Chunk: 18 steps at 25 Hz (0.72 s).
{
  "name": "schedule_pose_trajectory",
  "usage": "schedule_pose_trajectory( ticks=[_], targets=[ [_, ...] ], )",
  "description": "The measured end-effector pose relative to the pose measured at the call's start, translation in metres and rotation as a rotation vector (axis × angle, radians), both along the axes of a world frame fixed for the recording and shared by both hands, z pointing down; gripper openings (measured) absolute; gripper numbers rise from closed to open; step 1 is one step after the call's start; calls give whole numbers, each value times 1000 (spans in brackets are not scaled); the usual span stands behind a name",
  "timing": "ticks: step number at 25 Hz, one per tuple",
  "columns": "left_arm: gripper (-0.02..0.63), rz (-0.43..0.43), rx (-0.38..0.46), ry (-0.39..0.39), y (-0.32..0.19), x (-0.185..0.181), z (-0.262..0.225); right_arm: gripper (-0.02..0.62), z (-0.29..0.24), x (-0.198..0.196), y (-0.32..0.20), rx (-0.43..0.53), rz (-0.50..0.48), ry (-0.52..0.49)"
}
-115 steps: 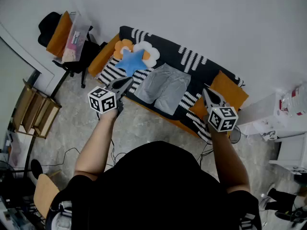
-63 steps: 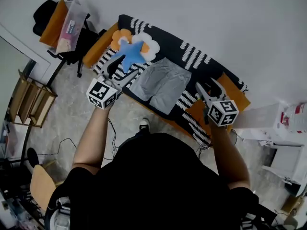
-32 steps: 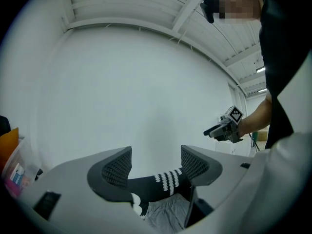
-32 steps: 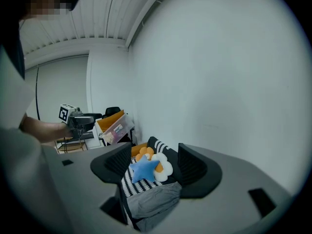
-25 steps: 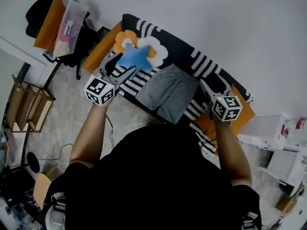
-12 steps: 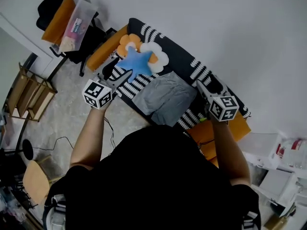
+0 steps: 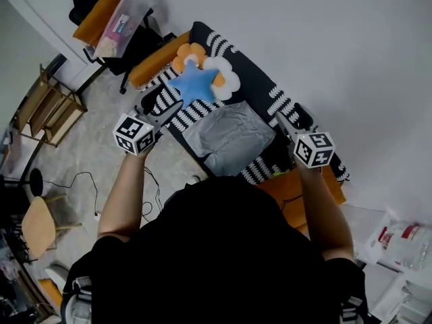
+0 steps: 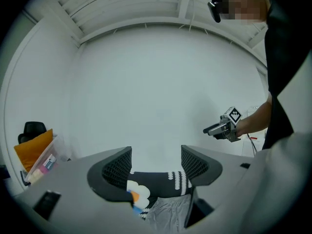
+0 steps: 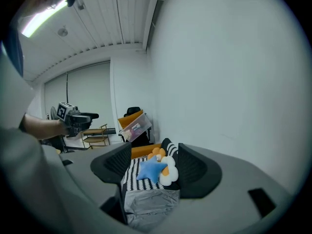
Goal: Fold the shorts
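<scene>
Grey shorts (image 7: 228, 135) lie flat on the bed, just beside the star pillow (image 7: 194, 83). They look soft, light and limp, so pinch corners. Left gripper (image 8: 156, 160) and right gripper (image 9: 155, 164) hover spread, empty.

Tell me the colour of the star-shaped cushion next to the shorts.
The star-shaped cushion is blue, clearest in the head view.

Black short-sleeved top (image 7: 223, 248), dark grey fingers (image 8: 114, 172), square-marker cubes (image 7: 133, 134)
</scene>
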State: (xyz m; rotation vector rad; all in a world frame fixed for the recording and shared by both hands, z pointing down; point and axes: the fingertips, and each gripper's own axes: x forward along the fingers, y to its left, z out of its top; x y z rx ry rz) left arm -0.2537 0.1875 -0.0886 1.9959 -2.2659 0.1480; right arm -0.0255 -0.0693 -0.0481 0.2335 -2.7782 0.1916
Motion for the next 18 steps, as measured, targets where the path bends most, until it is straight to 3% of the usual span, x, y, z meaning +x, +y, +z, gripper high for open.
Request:
schedule_pose_trajectory(
  ticks=[11, 18],
  targets=[
    [334, -183, -77, 9, 35, 45, 39, 301, 58, 22, -39, 48, -145, 80],
    [328, -278, -139, 58, 69, 48, 87, 291, 103, 7, -45, 84, -214, 135]
  ],
)
